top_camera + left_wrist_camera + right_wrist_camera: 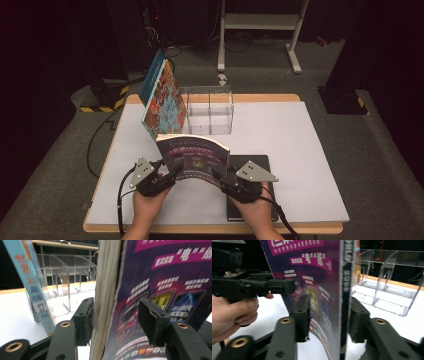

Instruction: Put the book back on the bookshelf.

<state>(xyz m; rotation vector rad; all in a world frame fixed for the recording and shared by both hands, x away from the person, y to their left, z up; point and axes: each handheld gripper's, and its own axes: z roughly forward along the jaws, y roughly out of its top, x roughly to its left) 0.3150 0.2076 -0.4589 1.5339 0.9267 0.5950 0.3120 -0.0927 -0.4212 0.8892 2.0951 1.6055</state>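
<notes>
At the left of the high view, a teal book (161,97) is leaning tilted against the clear acrylic rack (209,111) at the back of the desk (300,150). Nearer the person, the purple book (194,156) is standing on its lower edge at the desk's near middle, held between both tools.

The left hand-held gripper (172,172) is straddling the book's page edge with its jaws parted: in the left gripper view one pad is sitting against the pages while the other is standing clear of the cover, so it is bracing rather than clamping. The right hand-held gripper (220,176) is straddling the spine edge, and in the right gripper view gaps are showing on both sides, so its jaws are likewise open and loose around the book.

A black slab (260,165), probably another book, is lying flat under the right hand.

With both grips slack, the book is likely balancing on its own edge. To do this well, the person should be keeping the jaws as guards on either side, checking that the book is standing steadily, then drawing both tools straight back without brushing cover or pages.
</notes>
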